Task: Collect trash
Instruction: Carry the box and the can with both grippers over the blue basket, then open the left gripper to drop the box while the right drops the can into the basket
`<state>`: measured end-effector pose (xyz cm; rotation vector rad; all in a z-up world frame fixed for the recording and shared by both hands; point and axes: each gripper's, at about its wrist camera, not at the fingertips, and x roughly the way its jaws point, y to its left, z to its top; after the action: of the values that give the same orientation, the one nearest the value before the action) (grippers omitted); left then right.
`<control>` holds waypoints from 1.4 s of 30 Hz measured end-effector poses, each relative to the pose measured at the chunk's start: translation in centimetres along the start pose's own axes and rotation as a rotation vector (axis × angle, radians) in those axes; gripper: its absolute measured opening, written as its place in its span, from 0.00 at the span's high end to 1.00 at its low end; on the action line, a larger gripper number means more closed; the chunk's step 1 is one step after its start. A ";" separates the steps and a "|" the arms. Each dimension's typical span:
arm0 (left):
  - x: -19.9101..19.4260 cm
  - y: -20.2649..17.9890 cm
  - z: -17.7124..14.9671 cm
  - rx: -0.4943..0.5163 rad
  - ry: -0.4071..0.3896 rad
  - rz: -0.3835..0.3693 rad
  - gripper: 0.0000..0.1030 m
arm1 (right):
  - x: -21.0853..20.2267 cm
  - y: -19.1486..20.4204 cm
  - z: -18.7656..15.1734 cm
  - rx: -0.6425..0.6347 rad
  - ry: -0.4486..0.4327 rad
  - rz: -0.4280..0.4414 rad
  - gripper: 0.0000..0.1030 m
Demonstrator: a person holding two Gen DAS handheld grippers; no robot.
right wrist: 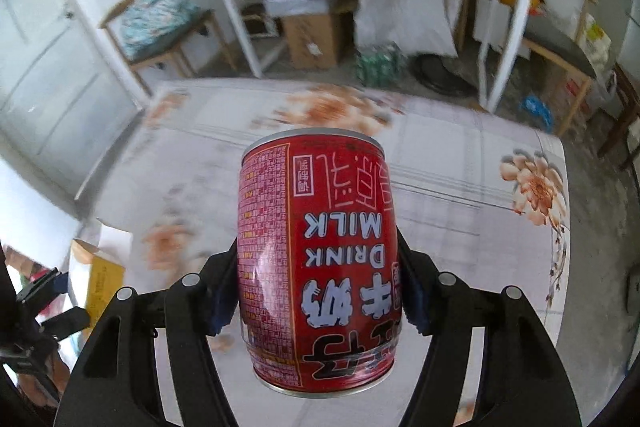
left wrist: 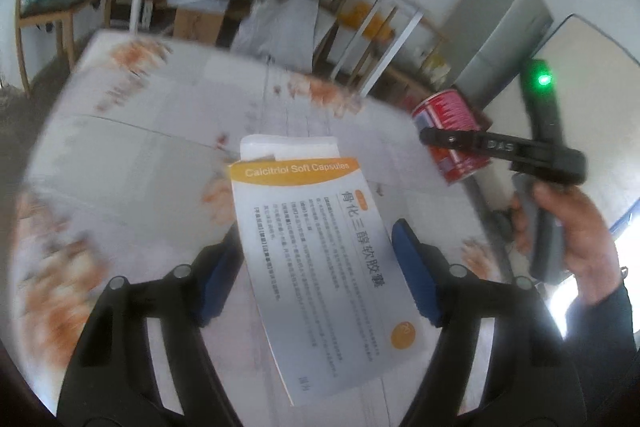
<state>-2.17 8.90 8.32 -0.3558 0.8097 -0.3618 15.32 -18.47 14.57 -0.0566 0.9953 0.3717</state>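
My left gripper is shut on a white and orange medicine box marked "Calcitriol Soft Capsules" and holds it above the table. My right gripper is shut on a red milk drink can, held upside down above the table. The can and the right gripper also show at the right of the left wrist view, held by a hand.
A table with a white, orange-flowered cloth lies below both grippers. A yellow cardboard box sits past its left edge. White shelving, cartons and a small wooden table stand behind.
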 end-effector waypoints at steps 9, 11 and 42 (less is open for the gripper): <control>-23.7 9.6 -12.4 -0.076 -0.119 0.339 0.32 | -7.6 17.9 -3.7 -0.230 -0.084 0.204 0.38; -27.0 13.3 -17.9 -0.140 -0.068 0.460 0.32 | -8.1 23.2 -5.8 -0.293 -0.078 0.280 0.38; -30.1 33.0 -55.3 -0.882 0.059 0.785 0.14 | -1.0 61.6 -40.7 -0.781 0.422 0.634 0.38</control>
<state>-57.07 41.98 -22.45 -0.8010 1.0701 0.7542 -38.46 30.15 0.52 -0.5514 1.2183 1.3623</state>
